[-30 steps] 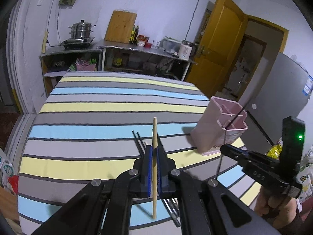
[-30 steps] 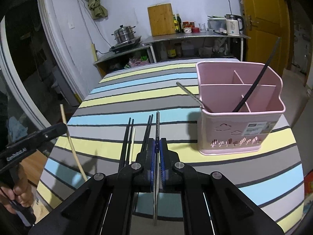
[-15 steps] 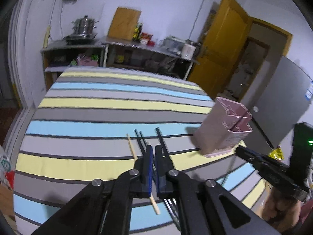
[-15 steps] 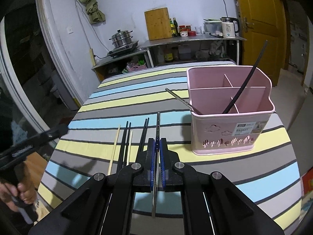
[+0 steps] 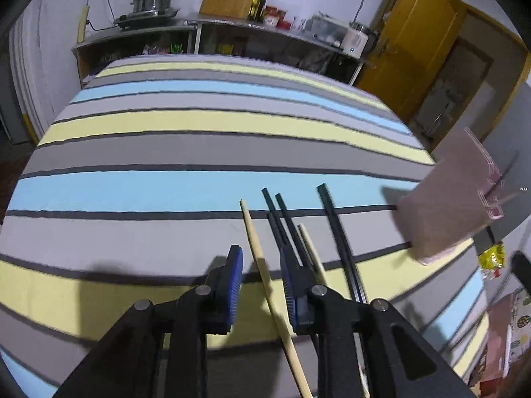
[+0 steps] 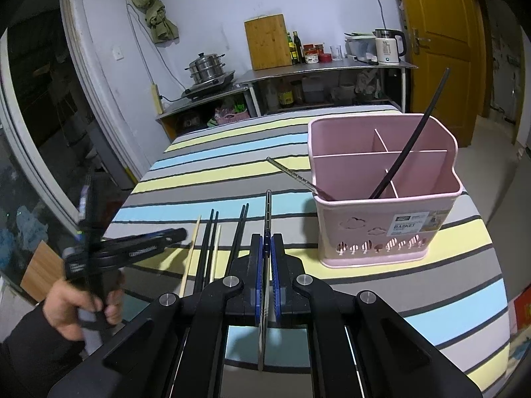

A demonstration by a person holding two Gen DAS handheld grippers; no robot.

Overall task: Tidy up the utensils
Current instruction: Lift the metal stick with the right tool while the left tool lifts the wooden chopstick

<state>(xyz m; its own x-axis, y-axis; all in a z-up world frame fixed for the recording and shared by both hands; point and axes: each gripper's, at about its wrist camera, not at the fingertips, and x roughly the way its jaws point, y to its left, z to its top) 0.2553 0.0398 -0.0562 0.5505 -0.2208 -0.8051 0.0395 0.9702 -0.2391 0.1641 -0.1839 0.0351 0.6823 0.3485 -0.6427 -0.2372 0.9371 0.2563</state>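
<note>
The table [image 6: 381, 301] carries a cloth striped in grey, pale blue and yellow with thin dark lines. A pink basket [image 6: 385, 199] with inner dividers stands on the cloth at 2 o'clock in the right wrist view; a black chopstick [image 6: 411, 139] leans in it, and a metal utensil [image 6: 292, 174] pokes over its left rim.

The left tongs [image 5: 260, 285] have just been opening and now stand at a narrow gap. A wooden chopstick [image 5: 265, 278] lies between the pads, apart from both. Black chopsticks [image 5: 282, 222] and a second pale one lie on the cloth just beside it toward 1 o'clock.

The right tongs [image 6: 267, 265] are clamped on a metal chopstick [image 6: 268, 209] that points toward 12 o'clock.

Behind the table, at 12 o'clock, a steel counter [image 6: 318, 68] holds a wooden cutting board [image 6: 267, 41], bottles, jars and a white kettle [image 6: 386, 46]. A steamer pot [image 6: 205, 68] sits on a cooker at 11 o'clock. A yellow door [image 6: 438, 43] stands at 1 o'clock.
</note>
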